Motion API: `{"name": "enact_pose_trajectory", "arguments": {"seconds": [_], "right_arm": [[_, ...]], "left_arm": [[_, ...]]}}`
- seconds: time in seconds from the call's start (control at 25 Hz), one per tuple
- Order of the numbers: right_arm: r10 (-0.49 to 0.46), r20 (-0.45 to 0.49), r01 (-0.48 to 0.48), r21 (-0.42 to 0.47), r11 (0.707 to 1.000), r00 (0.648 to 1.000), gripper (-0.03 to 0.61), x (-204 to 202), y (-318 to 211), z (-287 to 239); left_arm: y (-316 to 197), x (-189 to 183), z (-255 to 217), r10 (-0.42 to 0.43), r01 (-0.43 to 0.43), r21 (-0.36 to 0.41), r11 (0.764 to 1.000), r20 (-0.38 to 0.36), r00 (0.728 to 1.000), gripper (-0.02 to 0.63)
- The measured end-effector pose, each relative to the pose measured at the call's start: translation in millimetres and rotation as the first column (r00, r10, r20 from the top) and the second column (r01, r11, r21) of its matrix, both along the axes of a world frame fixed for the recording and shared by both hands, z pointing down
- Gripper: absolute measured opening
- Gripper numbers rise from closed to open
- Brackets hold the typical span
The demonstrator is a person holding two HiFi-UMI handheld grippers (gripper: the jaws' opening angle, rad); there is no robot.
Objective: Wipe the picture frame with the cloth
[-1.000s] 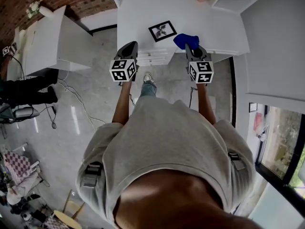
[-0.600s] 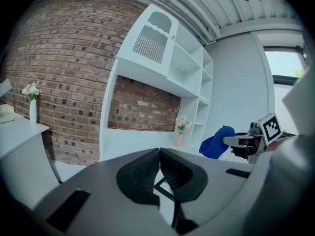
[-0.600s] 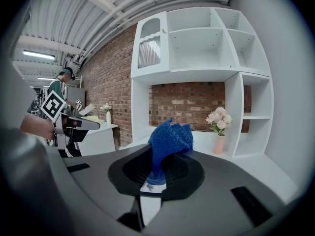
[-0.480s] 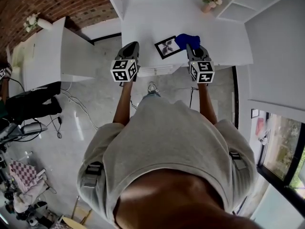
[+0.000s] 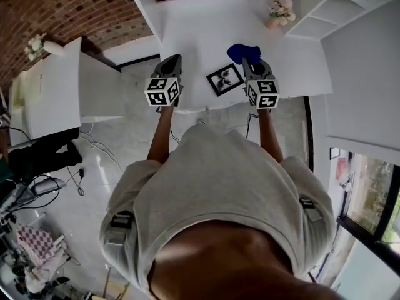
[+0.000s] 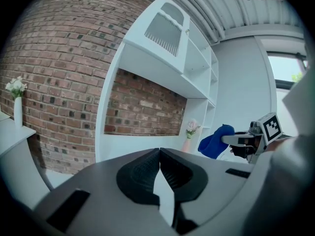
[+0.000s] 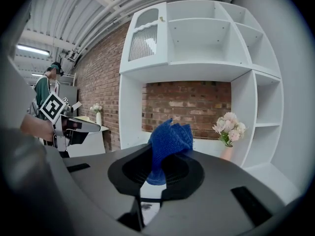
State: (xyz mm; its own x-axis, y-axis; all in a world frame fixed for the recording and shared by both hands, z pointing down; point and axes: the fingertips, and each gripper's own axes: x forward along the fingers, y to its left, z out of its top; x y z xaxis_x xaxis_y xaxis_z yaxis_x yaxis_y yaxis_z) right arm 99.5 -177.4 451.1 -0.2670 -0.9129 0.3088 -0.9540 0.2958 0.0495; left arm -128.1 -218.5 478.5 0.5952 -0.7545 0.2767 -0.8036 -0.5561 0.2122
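Head view: the picture frame [image 5: 225, 79] lies flat on the white worktop [image 5: 200, 24], near its front edge and between my two grippers. My right gripper [image 5: 250, 62] hangs just right of the frame. In the right gripper view its fingers [image 7: 186, 173] are clamped on the blue cloth [image 7: 170, 140], which bunches up past the tips. The cloth sits by the frame's far right corner and, as far as I can tell, does not touch it. My left gripper [image 5: 169, 64] is well left of the frame, and the left gripper view shows its fingers [image 6: 140, 173] pressed together on nothing. I judge this to be the approach, with wiping not yet begun. Next I need to lower the cloth leftward onto the frame's face. I would also steady the frame with the left gripper, since a light frame may slide.
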Motion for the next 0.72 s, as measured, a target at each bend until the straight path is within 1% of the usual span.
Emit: {"name": "enact_pose_trajectory", "arguments": {"seconds": [0.2,0.36,0.72], "right_arm": [[0.015,0.002,-0.015,-0.003,1.000,1.000,0.055,-1.4,-21.2,3.8],[0.029,0.003,-0.029,-0.006,1.000,1.000,0.055,1.8,-29.3,8.3],[-0.008,0.007,0.008,-0.020,1.000,1.000,0.055,11.8,-41.4,14.8]], "left_arm": [[-28.0,1.4,-0.2,0.019,-0.019,0.008,1.000,0.001,1.000,0.017],[-38.5,6.0,3.5,0.031,-0.031,0.002,1.000,0.002,1.000,0.017],[-42.1,14.1,13.7,-0.002,0.003,-0.023,1.000,0.008,1.000,0.017]]}}
